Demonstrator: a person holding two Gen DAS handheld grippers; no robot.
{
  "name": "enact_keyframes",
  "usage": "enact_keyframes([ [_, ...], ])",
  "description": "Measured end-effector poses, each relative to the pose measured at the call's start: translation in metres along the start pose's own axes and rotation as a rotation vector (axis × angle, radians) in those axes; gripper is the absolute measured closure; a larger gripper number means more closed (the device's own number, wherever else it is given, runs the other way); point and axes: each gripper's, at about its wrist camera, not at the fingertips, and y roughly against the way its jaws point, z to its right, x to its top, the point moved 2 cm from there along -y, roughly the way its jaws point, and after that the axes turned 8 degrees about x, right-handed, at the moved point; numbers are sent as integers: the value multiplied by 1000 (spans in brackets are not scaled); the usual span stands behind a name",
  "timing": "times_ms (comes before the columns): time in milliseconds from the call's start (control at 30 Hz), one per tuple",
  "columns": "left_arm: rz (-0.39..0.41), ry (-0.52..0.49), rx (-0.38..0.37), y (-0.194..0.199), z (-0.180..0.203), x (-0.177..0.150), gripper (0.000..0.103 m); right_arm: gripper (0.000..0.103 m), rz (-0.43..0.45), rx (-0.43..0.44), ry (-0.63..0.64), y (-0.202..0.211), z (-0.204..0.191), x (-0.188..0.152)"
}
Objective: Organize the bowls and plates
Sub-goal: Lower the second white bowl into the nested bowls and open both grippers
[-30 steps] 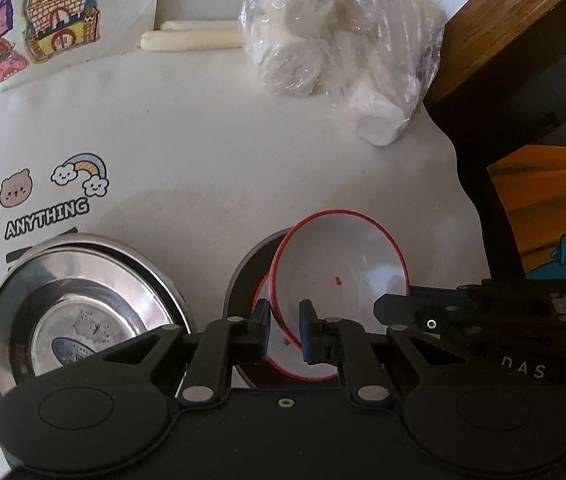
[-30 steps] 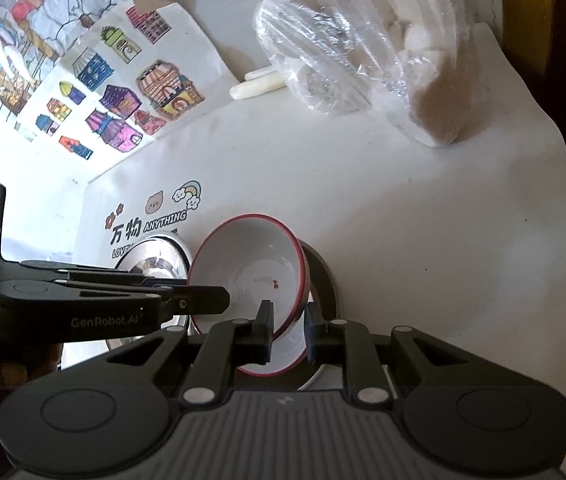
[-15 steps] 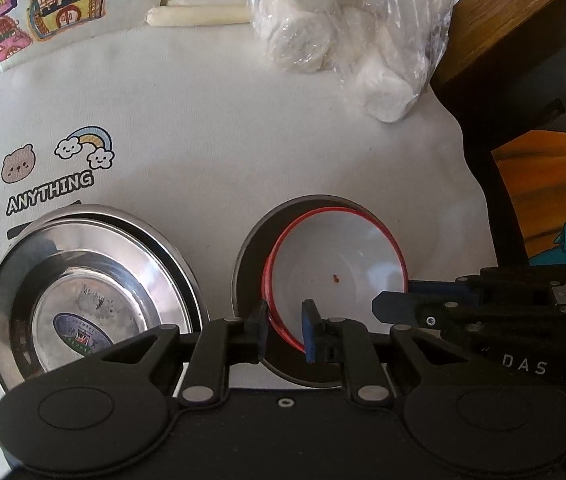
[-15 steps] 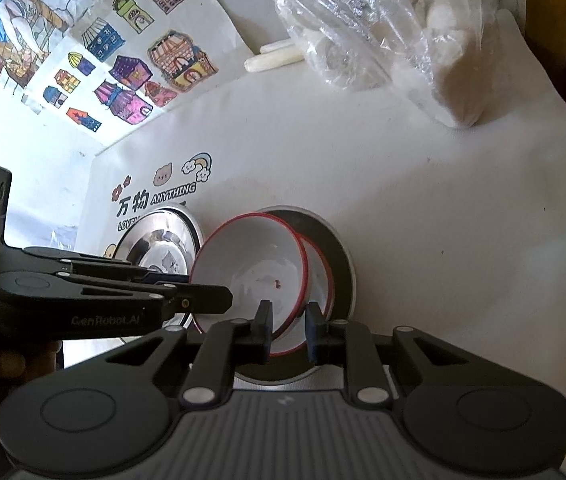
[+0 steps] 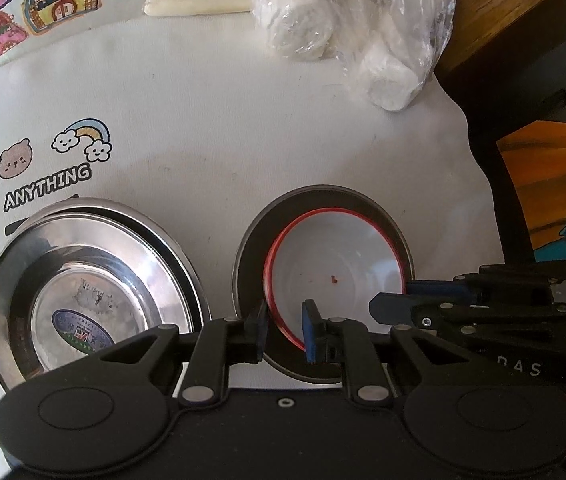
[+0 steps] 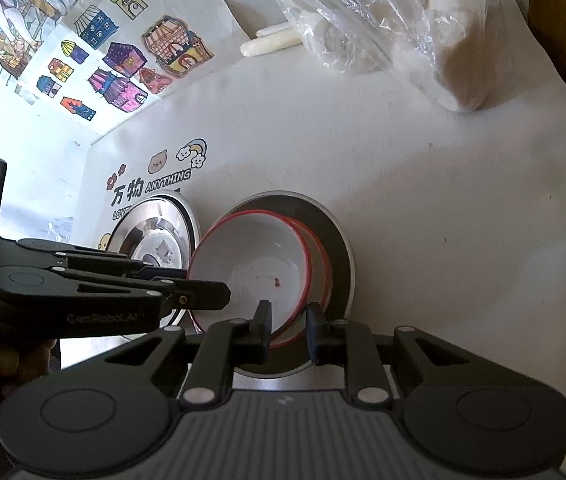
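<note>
While the white red-rimmed bowl [image 5: 335,276] is sitting nested in the grey round bowl [image 5: 251,248], the left gripper [image 5: 286,330] and right gripper [image 6: 289,330] are straddling its near rim – jaws narrow, pads seemingly clear – beside the stacked steel plates [image 5: 83,292].

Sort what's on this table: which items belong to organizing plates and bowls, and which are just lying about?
Part of the job:
- red-rimmed white bowl, straddled by both grippers
- grey dish under it
- steel plates, stacked

Lying about:
- plastic bag of white rolls
- two white sticks
- drawings of houses
</note>
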Motion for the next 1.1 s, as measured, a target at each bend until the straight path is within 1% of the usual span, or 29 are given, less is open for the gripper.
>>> enact_keyframes([
  [433, -9, -7, 1, -2, 3, 1, 83, 78, 0, -5, -8, -1, 1, 2],
  [867, 4, -15, -2, 1, 5, 0, 78, 75, 8, 3, -14, 0, 2, -2],
  [1000, 27, -14, 2, 8, 5, -1, 77, 70, 25, 10, -7, 4, 2, -3],
  [1067, 45, -5, 4, 12, 4, -1, 75, 67, 39, 7, 2, 9, 1, -2],
  [1100, 57, 0, 6, 15, 4, -1, 74, 63, 44, 8, 5, 11, 1, -2],
])
